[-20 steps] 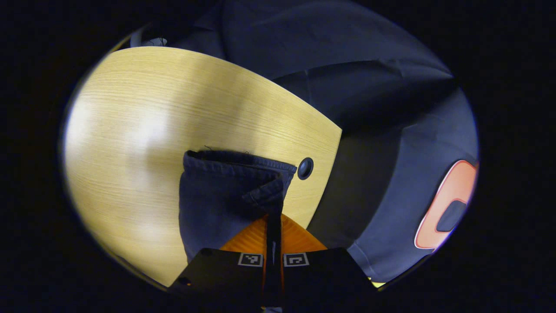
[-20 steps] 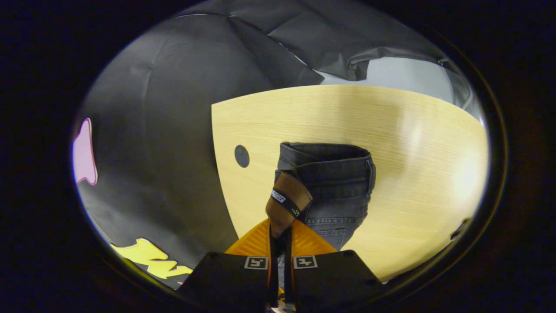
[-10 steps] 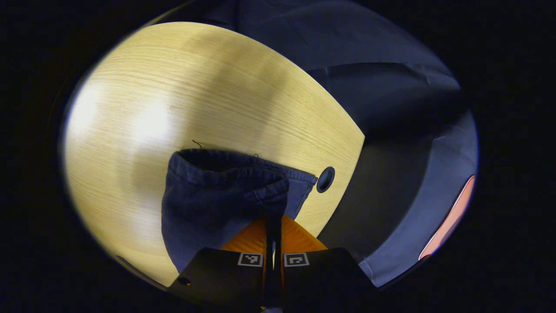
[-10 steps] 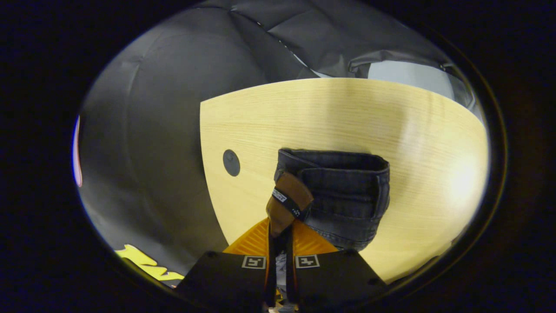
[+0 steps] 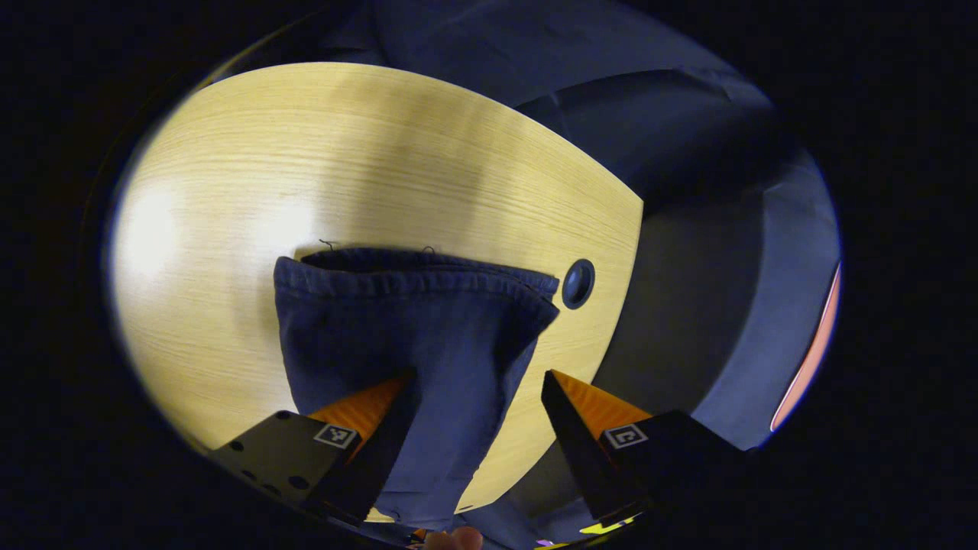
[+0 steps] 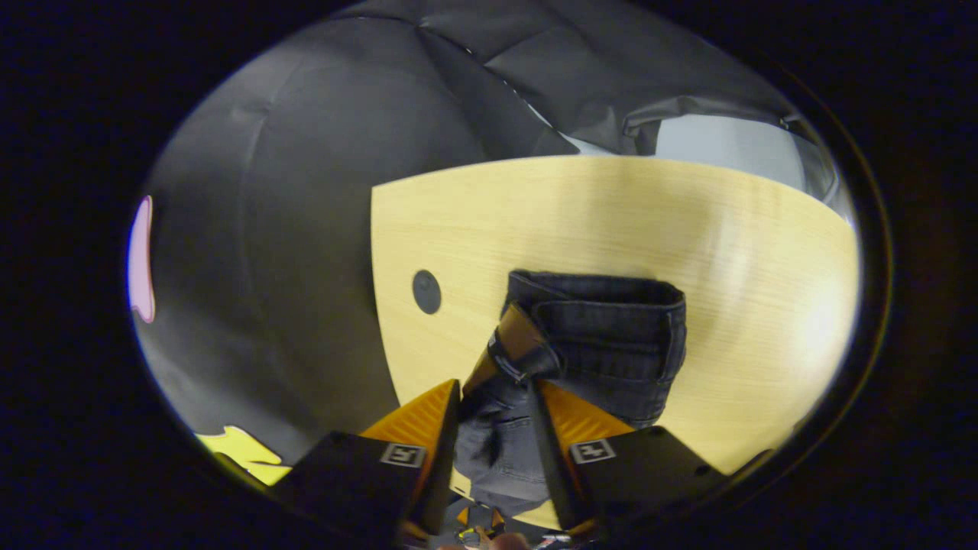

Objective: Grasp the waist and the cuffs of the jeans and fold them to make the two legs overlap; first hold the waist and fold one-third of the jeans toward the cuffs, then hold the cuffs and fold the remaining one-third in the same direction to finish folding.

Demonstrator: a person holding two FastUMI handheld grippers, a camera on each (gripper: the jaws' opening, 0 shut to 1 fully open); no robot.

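Spreading both pairs of fingers, I hold nothing: the left gripper (image 5: 474, 397) stands wide apart over the cuffs (image 5: 416, 279), the right gripper (image 6: 493, 409) parted around the waist (image 6: 603, 321) with its brown patch (image 6: 513, 344) just ahead. The jeans (image 5: 412, 344) lie on the desk (image 5: 306, 168), legs stacked, cuff hems roughly level ahead of my left fingers. The risk, as I judge it: the waist cloth sits bunched between my right fingers, so pulling away could snag it and drag the top leg askew, spoiling the overlap
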